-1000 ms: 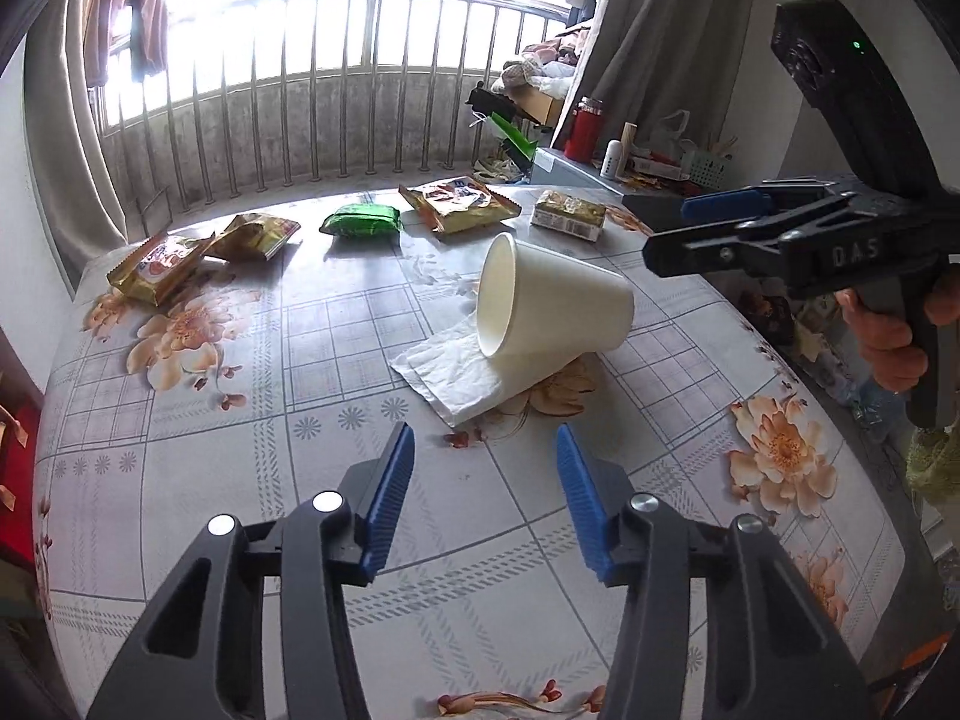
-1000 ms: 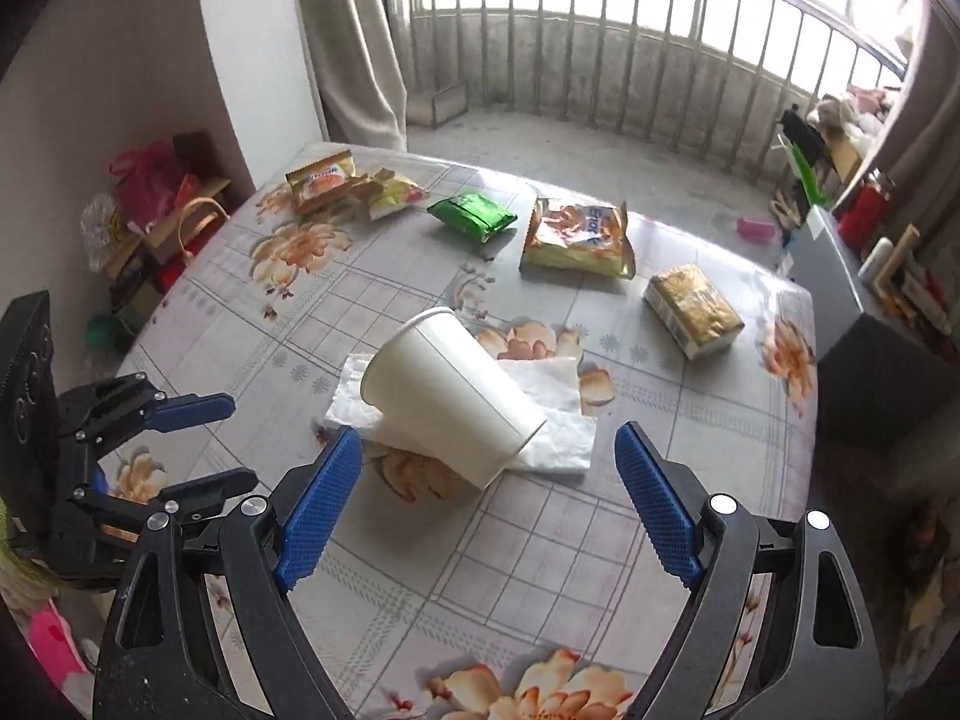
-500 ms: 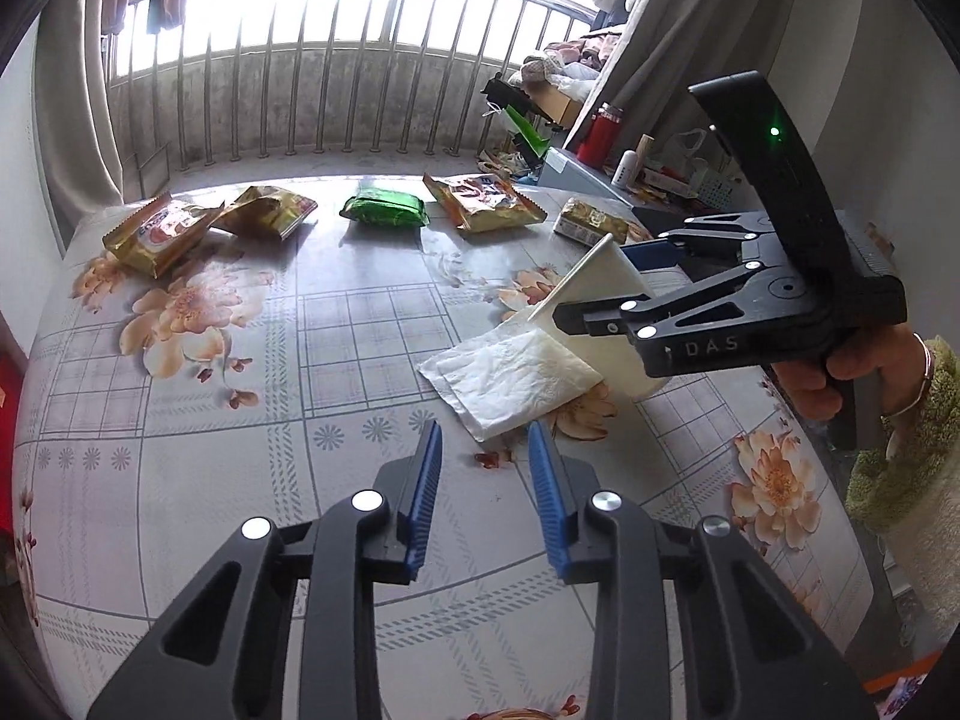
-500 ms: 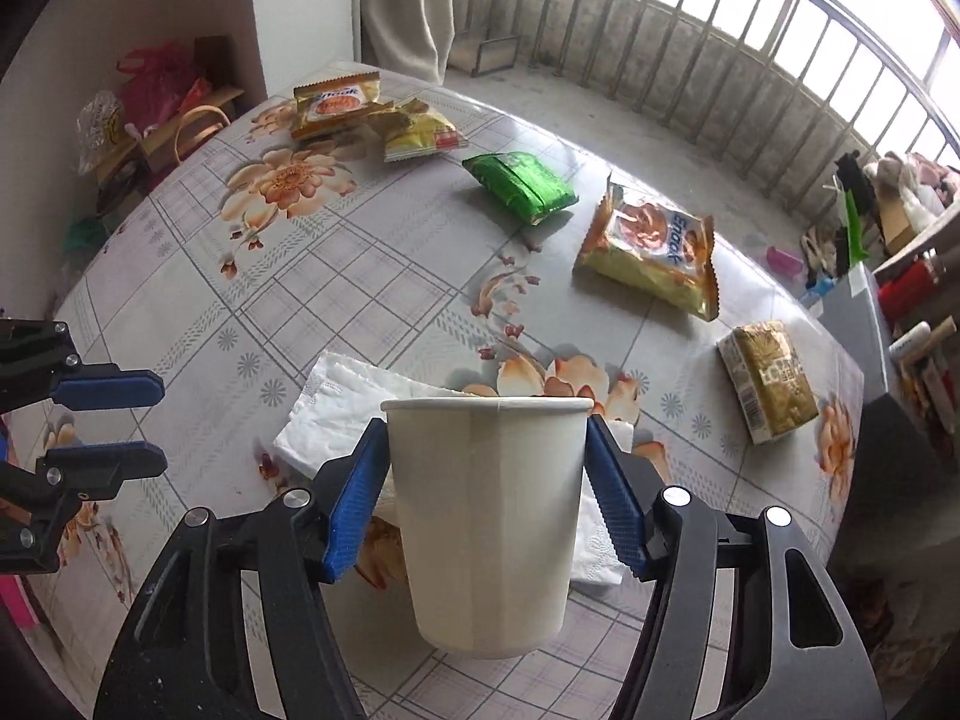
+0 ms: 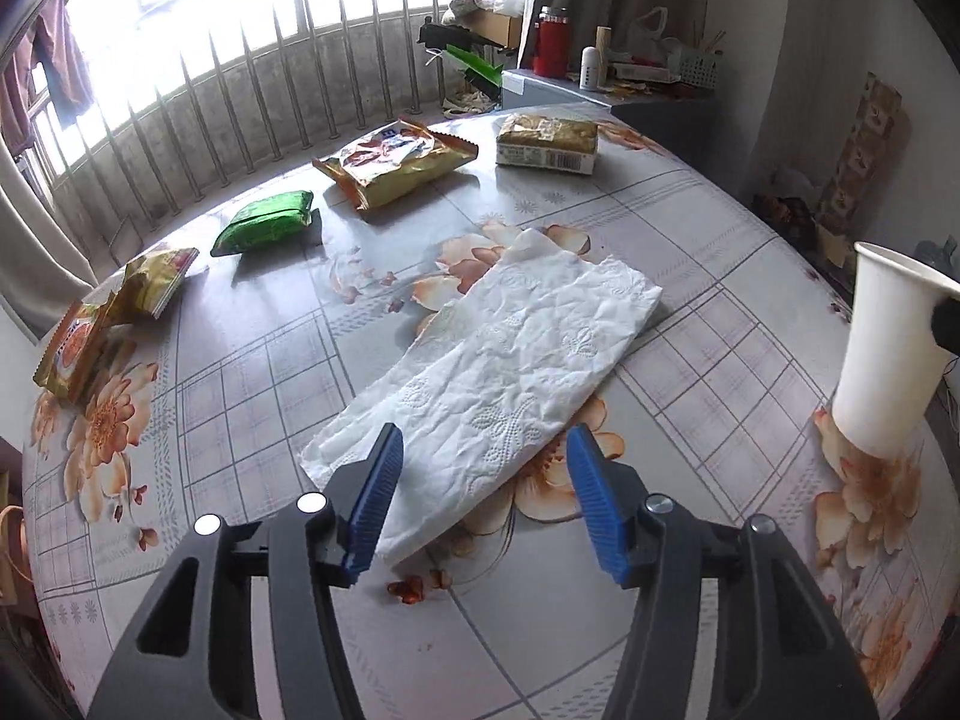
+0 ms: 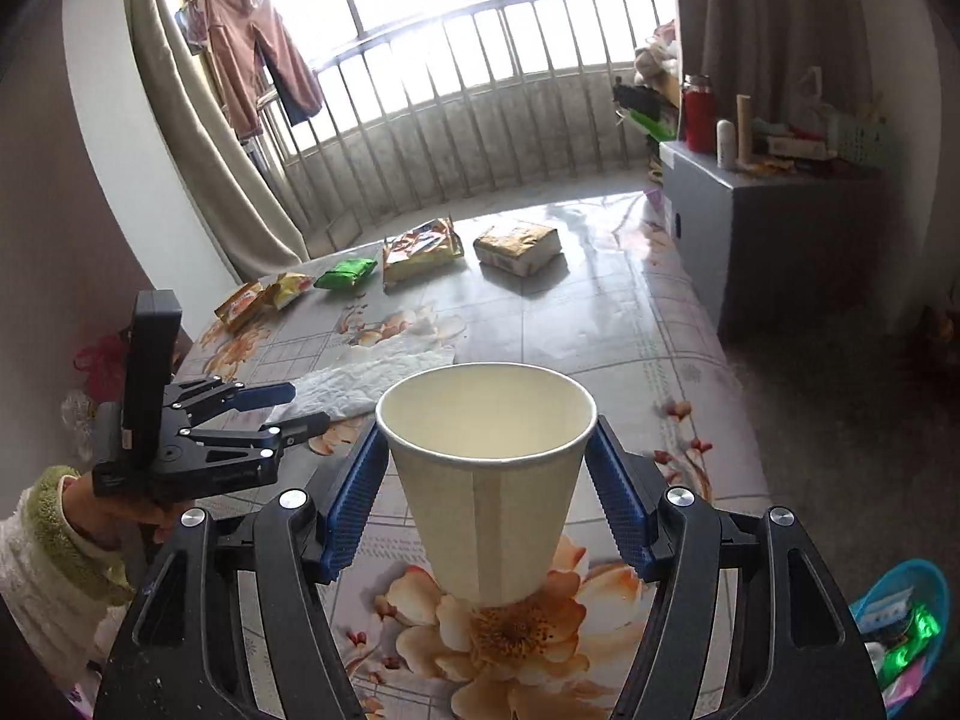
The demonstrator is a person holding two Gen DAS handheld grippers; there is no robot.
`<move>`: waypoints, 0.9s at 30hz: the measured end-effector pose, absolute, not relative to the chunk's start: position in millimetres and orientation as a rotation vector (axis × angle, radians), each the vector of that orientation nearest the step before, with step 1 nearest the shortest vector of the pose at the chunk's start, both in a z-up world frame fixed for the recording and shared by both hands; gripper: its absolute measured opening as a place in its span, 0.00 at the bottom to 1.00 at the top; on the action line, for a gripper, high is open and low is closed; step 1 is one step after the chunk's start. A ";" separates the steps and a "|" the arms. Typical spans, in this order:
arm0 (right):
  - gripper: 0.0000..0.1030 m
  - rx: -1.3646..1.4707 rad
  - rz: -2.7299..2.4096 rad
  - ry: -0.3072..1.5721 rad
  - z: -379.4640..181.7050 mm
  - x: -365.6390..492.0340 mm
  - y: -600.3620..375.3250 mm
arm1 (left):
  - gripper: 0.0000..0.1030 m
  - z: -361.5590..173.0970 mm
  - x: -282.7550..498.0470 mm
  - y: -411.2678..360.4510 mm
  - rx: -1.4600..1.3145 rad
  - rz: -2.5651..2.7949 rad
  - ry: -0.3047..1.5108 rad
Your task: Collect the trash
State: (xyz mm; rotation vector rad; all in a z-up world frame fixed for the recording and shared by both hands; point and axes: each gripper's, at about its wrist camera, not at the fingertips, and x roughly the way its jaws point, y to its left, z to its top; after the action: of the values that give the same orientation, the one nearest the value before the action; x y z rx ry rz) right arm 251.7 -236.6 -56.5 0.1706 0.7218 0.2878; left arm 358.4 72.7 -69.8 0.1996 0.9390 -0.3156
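A white paper cup (image 6: 489,474) stands upright between the blue pads of my right gripper (image 6: 487,498), which is shut on it just above the table; it also shows at the right edge of the left wrist view (image 5: 887,354). A crumpled white paper napkin (image 5: 498,384) lies flat on the floral tablecloth (image 5: 240,372). My left gripper (image 5: 483,501) is open, its fingertips straddling the napkin's near end; it shows in the right wrist view (image 6: 288,405) beside the napkin (image 6: 366,375).
Along the table's far side lie snack packets: two yellow-orange ones (image 5: 114,318), a green one (image 5: 267,222), a large orange one (image 5: 393,162) and a gold pack (image 5: 549,141). A blue basket (image 6: 900,618) with wrappers sits on the floor at right. A grey cabinet (image 6: 768,222) stands beyond.
My right gripper closed on the tipped cup, lifted it off the napkin and turned it upright, moving right. My left gripper moved forward to the napkin and opened wider.
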 end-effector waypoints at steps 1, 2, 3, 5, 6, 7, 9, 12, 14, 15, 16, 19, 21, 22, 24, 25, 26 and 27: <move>0.61 0.197 0.275 0.716 -58.1 245.0 -242.3 | 0.54 -71.3 363.6 74.3 0.172 -0.295 0.945; 0.61 0.219 0.263 0.708 -59.2 238.6 -246.2 | 0.54 -71.8 367.9 74.9 0.147 -0.272 0.951; 0.61 0.233 0.253 0.704 -60.4 233.2 -249.8 | 0.53 -71.7 370.0 73.4 0.150 -0.250 0.952; 0.61 0.265 0.238 0.696 -62.2 223.7 -256.6 | 0.31 -71.0 370.0 68.7 0.159 -0.238 0.952; 0.61 0.287 0.239 0.695 -62.7 219.9 -259.2 | 0.23 -70.1 367.8 65.2 0.181 -0.237 0.952; 0.61 0.305 0.237 0.693 -62.9 216.4 -261.5 | 0.10 -69.4 364.9 61.4 0.205 -0.230 0.954; 0.61 0.326 0.234 0.688 -63.9 209.5 -262.9 | 0.05 -69.2 357.2 56.6 0.221 -0.226 0.959; 0.61 0.318 0.224 0.672 -63.8 200.0 -261.8 | 0.03 -66.9 334.4 56.2 0.178 -0.265 0.985; 0.61 0.304 0.225 0.669 -66.1 193.1 -259.6 | 0.03 -63.5 308.7 59.1 0.142 -0.298 0.992; 0.61 0.287 0.226 0.667 -66.2 189.0 -256.5 | 0.03 -61.3 293.2 60.4 0.132 -0.309 0.989; 0.61 0.267 0.226 0.664 -66.3 183.9 -253.4 | 0.03 -59.3 276.4 61.7 0.116 -0.321 0.989; 0.61 0.204 0.230 0.655 -66.7 165.9 -246.5 | 0.03 -56.4 226.2 70.3 0.063 -0.365 1.000; 0.61 0.165 0.234 0.655 -67.6 155.5 -241.9 | 0.04 -57.3 198.2 75.5 0.036 -0.378 1.012; 0.61 0.146 0.243 0.659 -67.5 151.1 -239.0 | 0.04 -57.4 185.7 79.0 0.019 -0.381 1.013; 0.61 0.110 0.248 0.661 -68.6 141.5 -234.9 | 0.04 -59.1 166.8 84.9 -0.007 -0.373 1.019; 0.61 0.095 0.254 0.664 -69.6 137.7 -232.9 | 0.05 -60.1 159.5 87.4 -0.019 -0.367 1.021; 0.61 0.084 0.256 0.669 -70.5 134.9 -231.0 | 0.06 -61.4 153.7 88.6 -0.030 -0.362 1.024; 0.61 0.077 0.255 0.676 -72.0 133.0 -229.5 | 0.06 -62.4 148.7 89.6 -0.042 -0.358 1.029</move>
State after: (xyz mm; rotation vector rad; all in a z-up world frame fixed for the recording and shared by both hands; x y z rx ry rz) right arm 133.0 -229.5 -72.0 0.0766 0.6761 0.2551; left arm 148.7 89.6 -62.4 -0.0420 1.0290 -0.3579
